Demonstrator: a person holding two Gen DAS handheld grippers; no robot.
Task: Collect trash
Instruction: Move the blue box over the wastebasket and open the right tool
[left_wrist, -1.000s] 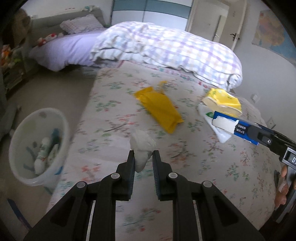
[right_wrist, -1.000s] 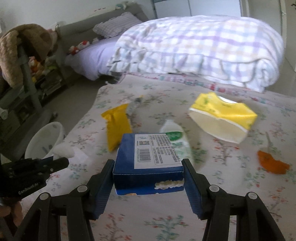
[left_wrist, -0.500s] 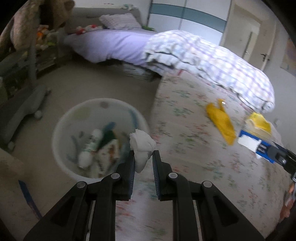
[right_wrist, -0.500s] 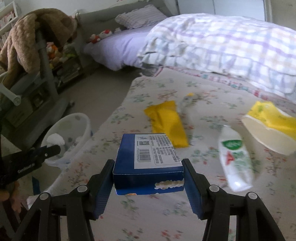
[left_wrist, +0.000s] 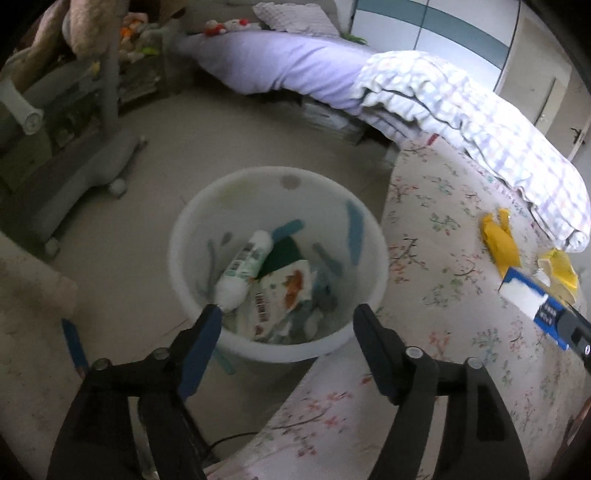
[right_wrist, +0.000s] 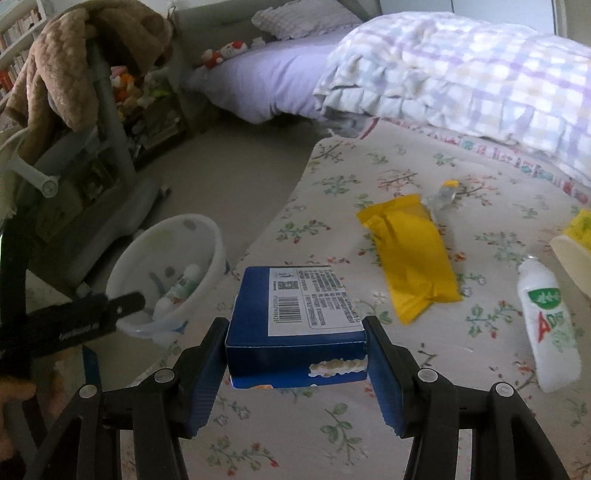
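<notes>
The left claw (left_wrist: 286, 314) has just sprung wide, empty, above the round white plastic bin (left_wrist: 207, 221) at frame centre. The right claw (right_wrist: 295, 354) grips the blue cardboard box (right_wrist: 295, 317) at lower centre; it should clear the bin's rim before releasing.

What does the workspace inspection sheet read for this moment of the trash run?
Surface: floral bedsheet, trash lying on it.
Job's things: round white plastic bin on the floor, part filled; blue cardboard box; yellow foil packet; white plastic bottle.
Clutter: checked quilt.
Grippers: left gripper over the bin, jaws just opened, nothing between them; right gripper clamped on the box.
Cables: dark cable by the bed edge.
Surroundings: purple bed, grey chair base.
</notes>
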